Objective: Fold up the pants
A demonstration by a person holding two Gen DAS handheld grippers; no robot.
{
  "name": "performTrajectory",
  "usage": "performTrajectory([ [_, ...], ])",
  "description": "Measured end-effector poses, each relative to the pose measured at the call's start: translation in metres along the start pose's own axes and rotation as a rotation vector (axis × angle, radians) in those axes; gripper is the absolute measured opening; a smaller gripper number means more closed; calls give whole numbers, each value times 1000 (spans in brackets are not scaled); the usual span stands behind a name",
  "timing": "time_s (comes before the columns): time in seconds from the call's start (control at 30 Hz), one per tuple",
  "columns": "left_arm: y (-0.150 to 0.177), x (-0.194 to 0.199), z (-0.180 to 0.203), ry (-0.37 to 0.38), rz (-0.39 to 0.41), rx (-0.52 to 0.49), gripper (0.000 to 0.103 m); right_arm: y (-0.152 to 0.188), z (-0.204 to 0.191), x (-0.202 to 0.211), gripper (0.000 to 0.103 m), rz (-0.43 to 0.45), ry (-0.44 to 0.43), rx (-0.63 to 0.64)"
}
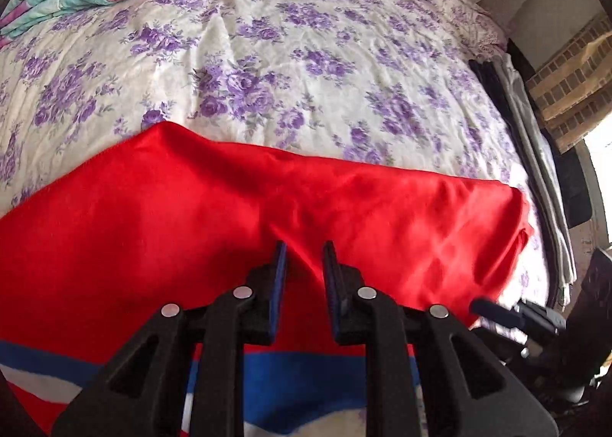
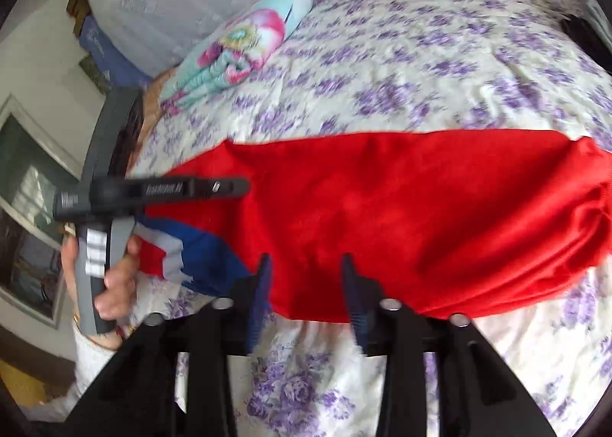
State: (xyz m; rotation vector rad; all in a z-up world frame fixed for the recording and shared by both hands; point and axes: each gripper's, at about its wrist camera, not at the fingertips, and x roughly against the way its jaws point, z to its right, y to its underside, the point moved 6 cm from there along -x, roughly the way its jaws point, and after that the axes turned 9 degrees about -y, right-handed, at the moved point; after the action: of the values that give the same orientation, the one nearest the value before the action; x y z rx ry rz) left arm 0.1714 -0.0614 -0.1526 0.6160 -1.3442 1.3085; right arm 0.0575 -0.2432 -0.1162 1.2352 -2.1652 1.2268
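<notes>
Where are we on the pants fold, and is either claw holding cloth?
Done: the red pants lie doubled on the floral bedsheet, with the blue-and-white striped part at one end. In hand: nothing. The left claw and right claw are both open above the fabric. Left: the bundle looks long and rumpled, so probably another fold and smoothing.
</notes>
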Motion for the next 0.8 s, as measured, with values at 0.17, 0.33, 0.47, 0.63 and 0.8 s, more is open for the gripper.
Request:
performTrajectory([
  [0.17, 56, 13, 17, 66, -1, 6, 25, -5, 90, 91, 70, 215, 120, -269],
  [0.33, 81, 1, 25, 7, 16, -29, 25, 4, 143, 96, 70, 210, 3, -452],
  [0.47, 79, 2, 23, 12, 9, -27, 25, 10, 159, 74, 70, 164, -32, -507],
  [0.63, 80, 1, 24, 5, 16, -33, 25, -8, 168, 51, 73, 176, -69, -507],
  [0.8, 83, 2, 24, -29, 24, -39, 25, -23, 168, 54, 17, 245, -38, -445],
])
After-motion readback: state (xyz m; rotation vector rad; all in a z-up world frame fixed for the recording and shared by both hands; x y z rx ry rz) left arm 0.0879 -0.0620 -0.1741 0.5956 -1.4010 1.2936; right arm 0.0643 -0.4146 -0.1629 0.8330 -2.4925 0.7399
